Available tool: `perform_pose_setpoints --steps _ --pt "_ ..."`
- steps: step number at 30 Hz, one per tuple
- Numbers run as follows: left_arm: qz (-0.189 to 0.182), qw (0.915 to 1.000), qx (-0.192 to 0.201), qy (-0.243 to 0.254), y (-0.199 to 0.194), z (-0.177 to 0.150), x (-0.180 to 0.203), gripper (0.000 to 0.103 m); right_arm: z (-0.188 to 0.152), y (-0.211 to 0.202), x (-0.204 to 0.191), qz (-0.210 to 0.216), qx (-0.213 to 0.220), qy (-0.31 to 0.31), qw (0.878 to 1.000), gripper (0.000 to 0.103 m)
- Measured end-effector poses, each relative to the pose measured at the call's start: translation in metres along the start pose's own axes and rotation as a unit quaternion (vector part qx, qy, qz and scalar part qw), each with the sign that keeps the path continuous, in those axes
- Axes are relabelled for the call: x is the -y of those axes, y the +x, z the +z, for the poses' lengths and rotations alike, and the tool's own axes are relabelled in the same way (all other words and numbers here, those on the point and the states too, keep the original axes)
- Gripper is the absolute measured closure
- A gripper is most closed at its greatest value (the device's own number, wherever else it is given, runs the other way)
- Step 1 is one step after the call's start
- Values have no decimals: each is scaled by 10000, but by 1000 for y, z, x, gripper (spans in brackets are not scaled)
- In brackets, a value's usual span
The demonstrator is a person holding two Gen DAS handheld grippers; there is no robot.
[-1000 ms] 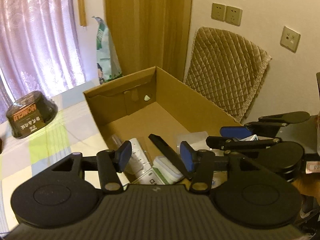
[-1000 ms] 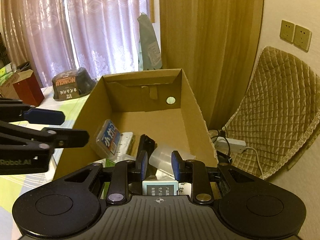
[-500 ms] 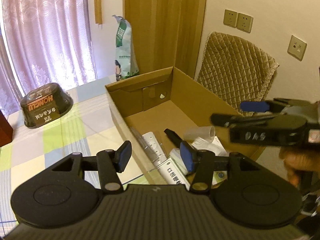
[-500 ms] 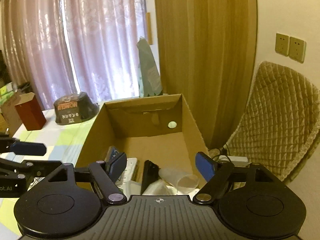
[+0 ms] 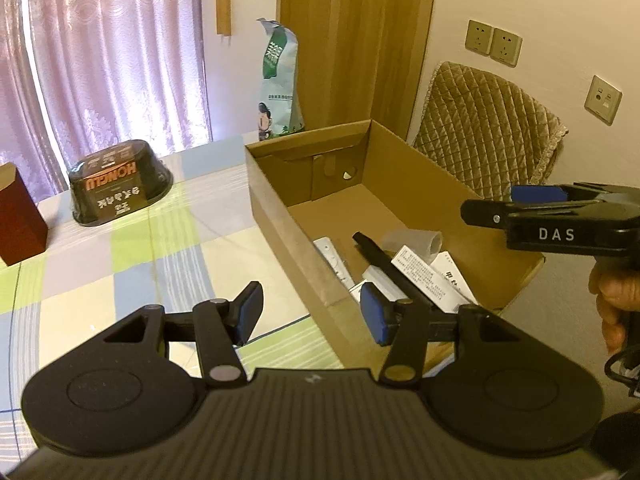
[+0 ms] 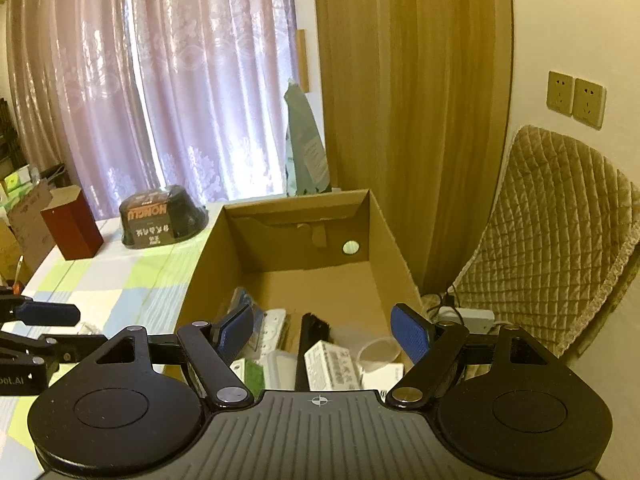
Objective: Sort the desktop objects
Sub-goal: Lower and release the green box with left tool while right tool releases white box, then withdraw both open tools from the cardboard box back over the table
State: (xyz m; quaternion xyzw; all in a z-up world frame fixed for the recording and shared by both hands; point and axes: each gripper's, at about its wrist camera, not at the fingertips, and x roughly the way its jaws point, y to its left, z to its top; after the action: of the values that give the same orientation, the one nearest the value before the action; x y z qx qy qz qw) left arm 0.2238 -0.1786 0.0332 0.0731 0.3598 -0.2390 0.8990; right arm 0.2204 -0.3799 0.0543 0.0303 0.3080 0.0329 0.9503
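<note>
Right gripper [image 6: 322, 334] and left gripper [image 5: 311, 312], jaws apart and empty, hover above the cardboard box [image 6: 200, 276] at the table's right edge, sorted items inside; descend squarely over the next object before closing.

The near end of the cardboard box [image 6: 296, 216] lies hidden behind the right tongs [image 6: 322, 334] in the right wrist view, so the white carton [image 6: 332, 364], the black brush [image 6: 306, 344] and the clear cup [image 6: 378, 356] show only in part. Print on the leaflet [image 5: 424, 276] is too small to read. The left tongs [image 6: 40, 316] are cut off by the frame's left edge, as is the red box [image 5: 16, 216] on the counter [image 5: 132, 264]. The hand [image 5: 612, 300] holding the right tongs [image 5: 516, 204] runs off the right edge.
</note>
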Motion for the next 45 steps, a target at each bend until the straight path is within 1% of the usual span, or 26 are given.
perform_pose_setpoints --steps 5,9,11,12,14,16,20,22,25,29,33,40,45 --pt "101 9999 23 -101 -20 -9 -8 53 -4 -11 -17 92 -239 -34 9997 24" --pt "174 9997 44 -176 -39 -18 -15 51 -8 -20 -35 224 -339 -106 9991 24" --pt "209 9995 60 -241 -49 -23 -19 49 -11 -26 -46 295 -345 -151 9989 24" --pt "235 9993 68 -268 -54 -26 -20 46 -12 -29 -51 330 -345 -172 9987 24" --pt "297 9991 73 -305 -65 -33 -24 43 -14 -35 -61 411 -342 -215 9983 24" --pt "357 9988 70 -336 -76 -41 -29 38 -16 -42 -73 496 -323 -271 9979 24" --pt "482 9980 32 -418 -98 -59 -40 35 -25 -57 -96 727 -304 -409 9961 24" --pt "567 9973 5 -473 -109 -71 -47 28 -30 -63 -106 812 -299 -432 9953 24" --pt "678 9961 -29 -569 -126 -88 -57 23 -39 -70 -121 949 -318 -466 9939 24" --pt "834 9937 -56 -745 -147 -109 -73 15 -53 -76 -143 1127 -397 -571 9912 24" --pt "1049 9910 -90 -821 -163 -127 -84 8 -69 -77 -161 1264 -591 -657 9880 24" --pt "1209 9877 -128 -982 -178 -145 -102 4 -92 -74 -186 1441 -953 -864 9812 24" --pt "1225 9865 -147 -1081 -179 -151 -111 4 -99 -68 -199 1472 -1135 -963 9778 24"
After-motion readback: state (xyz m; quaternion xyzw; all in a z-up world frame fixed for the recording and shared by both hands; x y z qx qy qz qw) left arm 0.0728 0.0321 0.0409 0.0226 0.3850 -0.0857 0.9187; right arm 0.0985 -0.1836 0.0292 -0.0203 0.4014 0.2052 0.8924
